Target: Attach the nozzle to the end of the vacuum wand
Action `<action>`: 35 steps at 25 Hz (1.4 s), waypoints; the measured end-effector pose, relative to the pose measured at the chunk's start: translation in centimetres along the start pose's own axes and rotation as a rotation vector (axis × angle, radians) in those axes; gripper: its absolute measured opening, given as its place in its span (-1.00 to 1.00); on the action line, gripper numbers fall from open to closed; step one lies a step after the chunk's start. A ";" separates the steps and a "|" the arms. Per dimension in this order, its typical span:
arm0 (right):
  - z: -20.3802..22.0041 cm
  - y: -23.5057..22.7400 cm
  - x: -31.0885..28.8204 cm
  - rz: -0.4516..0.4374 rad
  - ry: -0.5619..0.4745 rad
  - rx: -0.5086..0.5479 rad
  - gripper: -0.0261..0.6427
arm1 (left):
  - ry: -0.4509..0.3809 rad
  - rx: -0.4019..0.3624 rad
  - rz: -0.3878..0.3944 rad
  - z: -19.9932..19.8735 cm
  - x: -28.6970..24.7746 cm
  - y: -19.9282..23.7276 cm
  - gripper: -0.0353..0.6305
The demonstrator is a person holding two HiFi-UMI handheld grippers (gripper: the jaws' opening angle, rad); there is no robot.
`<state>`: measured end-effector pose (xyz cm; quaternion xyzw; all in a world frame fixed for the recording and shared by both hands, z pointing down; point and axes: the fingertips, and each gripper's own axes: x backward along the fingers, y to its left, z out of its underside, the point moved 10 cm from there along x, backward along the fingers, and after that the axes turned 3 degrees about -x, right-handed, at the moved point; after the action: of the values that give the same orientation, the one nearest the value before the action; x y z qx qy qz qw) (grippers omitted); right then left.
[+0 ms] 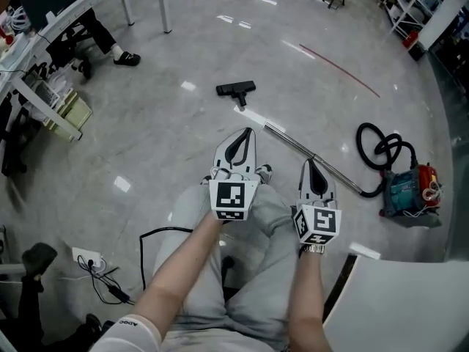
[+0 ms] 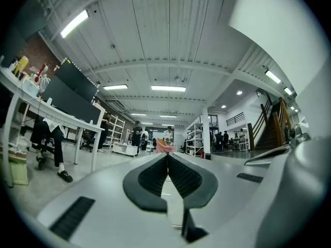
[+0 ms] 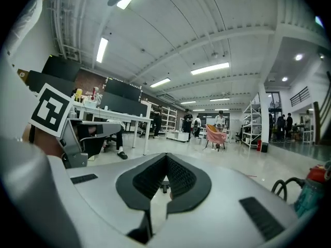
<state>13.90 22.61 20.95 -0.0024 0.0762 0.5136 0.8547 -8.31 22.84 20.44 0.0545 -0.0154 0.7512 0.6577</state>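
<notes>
A black floor nozzle (image 1: 236,89) lies on the grey floor ahead of me. Just behind it starts the metal vacuum wand (image 1: 308,155), whose pale tip (image 1: 252,116) points toward the nozzle with a gap between them. The wand runs back right to a black hose (image 1: 381,151) and the teal and red vacuum body (image 1: 410,189). My left gripper (image 1: 247,132) is shut and empty, held at waist height. My right gripper (image 1: 308,163) is shut and empty too, beside it. Through the right gripper's closed jaws (image 3: 166,175) a small piece of the nozzle (image 3: 164,187) shows far off.
A white desk (image 1: 66,17) with a seated person's leg and shoe (image 1: 126,58) is at the upper left. A power strip and cables (image 1: 95,266) lie at the lower left, and a white chair (image 1: 399,303) stands at the lower right. People and shelves stand far off.
</notes>
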 end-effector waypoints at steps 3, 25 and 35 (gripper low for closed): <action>0.8 0.4 -1.6 -0.004 0.023 -0.001 -0.91 | 0.007 -0.006 0.015 0.4 -1.2 -0.3 -0.86; -1.4 -3.7 -9.8 0.018 -0.074 -0.064 -0.91 | 0.065 -0.043 0.018 3.2 -8.8 3.4 -0.86; -2.3 -6.0 -13.5 0.025 -0.090 -0.077 -0.91 | 0.000 0.015 0.037 0.7 -12.8 3.9 -0.86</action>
<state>12.67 7.75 20.04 -0.0113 0.0180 0.5265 0.8499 -10.47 9.63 20.02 0.0589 -0.0108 0.7633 0.6433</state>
